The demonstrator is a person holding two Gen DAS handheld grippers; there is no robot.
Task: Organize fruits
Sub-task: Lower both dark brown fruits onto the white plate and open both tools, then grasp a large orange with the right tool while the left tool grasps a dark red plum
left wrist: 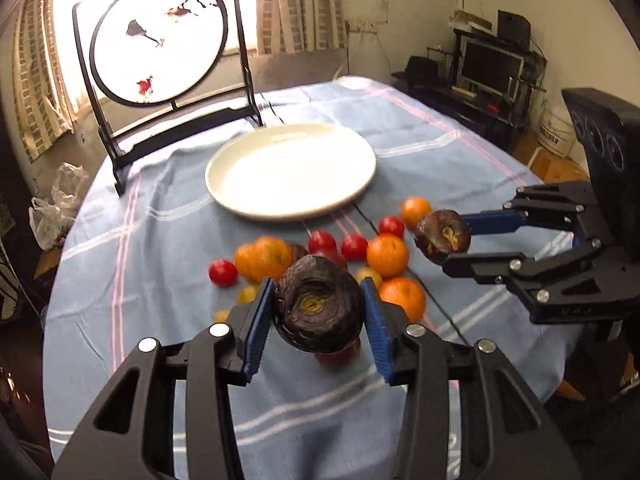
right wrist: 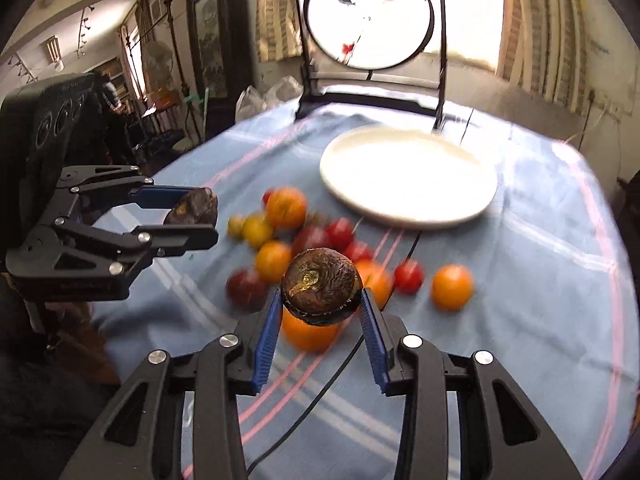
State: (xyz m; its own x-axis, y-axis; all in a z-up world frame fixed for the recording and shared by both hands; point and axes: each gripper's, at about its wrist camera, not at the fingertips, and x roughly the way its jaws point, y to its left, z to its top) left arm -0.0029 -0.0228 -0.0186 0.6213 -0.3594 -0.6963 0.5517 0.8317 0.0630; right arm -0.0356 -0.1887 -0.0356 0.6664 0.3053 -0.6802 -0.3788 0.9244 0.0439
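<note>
Over the blue cloth [left wrist: 168, 248], both grippers' fingers clamp dark, wrinkled fruits [left wrist: 318, 304] — lifted.

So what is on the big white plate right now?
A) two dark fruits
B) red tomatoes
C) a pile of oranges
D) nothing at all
D: the white plate is bare, the oranges and red tomatoes lie on the cloth in front of it, and the dark fruits are each held in a gripper.

Blurred: small red, orange and yellow round fruits [right wrist: 304, 236] on the blue cloth.
Partly hidden: orange fruit [right wrist: 308, 334] behind dark wrinkled fruit [right wrist: 320, 286].
</note>
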